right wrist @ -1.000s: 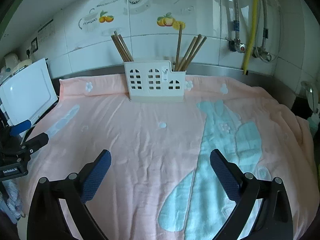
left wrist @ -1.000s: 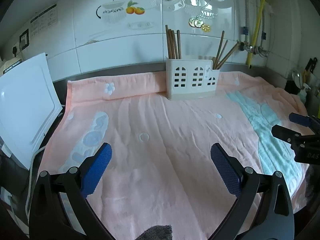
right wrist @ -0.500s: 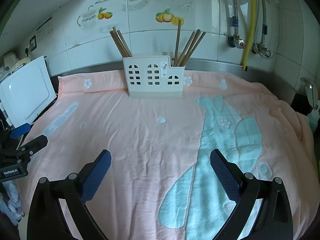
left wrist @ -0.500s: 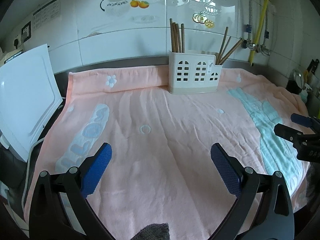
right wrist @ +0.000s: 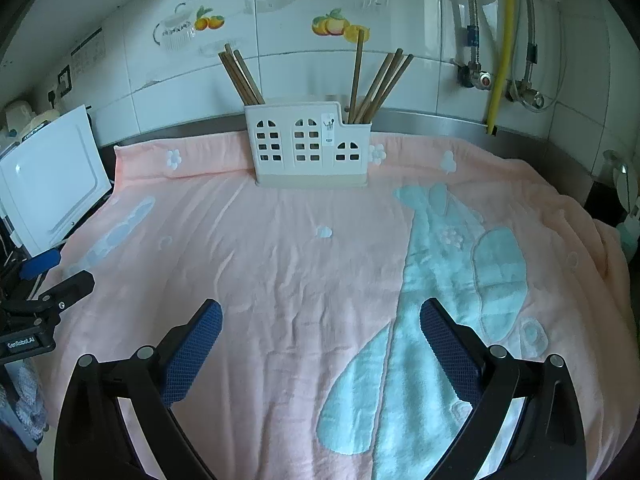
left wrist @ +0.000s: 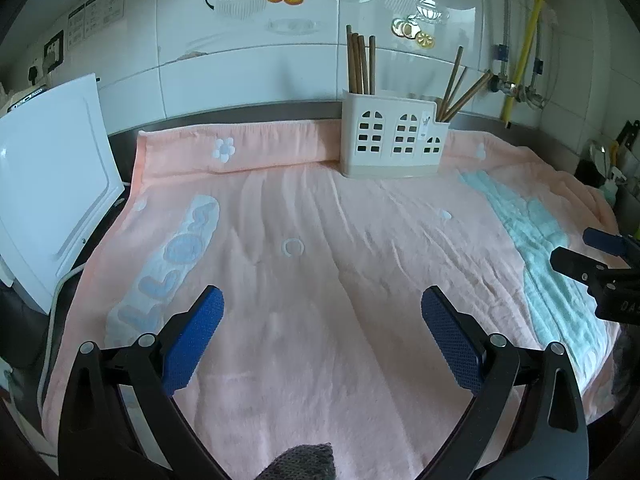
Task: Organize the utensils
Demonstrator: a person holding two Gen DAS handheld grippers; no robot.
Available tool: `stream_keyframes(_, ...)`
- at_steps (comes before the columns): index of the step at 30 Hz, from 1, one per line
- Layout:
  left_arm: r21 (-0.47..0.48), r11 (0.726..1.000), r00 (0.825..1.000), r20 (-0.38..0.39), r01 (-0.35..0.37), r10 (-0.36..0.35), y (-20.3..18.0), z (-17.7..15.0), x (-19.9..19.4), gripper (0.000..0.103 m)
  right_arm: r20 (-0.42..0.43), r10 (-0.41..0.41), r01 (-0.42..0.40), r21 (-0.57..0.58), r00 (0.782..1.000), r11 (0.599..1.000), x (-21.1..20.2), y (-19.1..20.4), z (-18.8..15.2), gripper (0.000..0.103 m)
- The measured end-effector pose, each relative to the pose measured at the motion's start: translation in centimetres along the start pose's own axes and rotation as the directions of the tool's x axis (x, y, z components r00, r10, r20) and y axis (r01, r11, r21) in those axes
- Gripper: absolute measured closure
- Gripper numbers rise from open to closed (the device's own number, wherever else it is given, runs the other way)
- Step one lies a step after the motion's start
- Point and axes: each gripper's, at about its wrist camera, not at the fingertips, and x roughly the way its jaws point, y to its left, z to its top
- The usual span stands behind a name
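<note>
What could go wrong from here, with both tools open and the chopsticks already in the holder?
1. The holder looks light and stands on a soft, wrinkled towel; a nudge might tip or slide it.
2. The right group of chopsticks leans outward at different angles; a tool reaching in could catch one and lever the others out.
3. The left tool and right tool both face the same holder, so they may collide if both go in.

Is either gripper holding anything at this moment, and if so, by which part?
Nothing is held. The left gripper and right gripper are both open over the pink towel; the chopsticks stand in the white holder.
</note>
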Motion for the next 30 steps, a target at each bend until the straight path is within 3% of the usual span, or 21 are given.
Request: stream_keyframes(30, 0.001, 1.000, 1.000, -0.015, 0.005, -0.005, -0.66, -0.07, 0.22, 0.005, -0.008, -0.002, 0.002, 0.000, 1.000, 1.000, 0.26, -0.01, -0.08, 0.007)
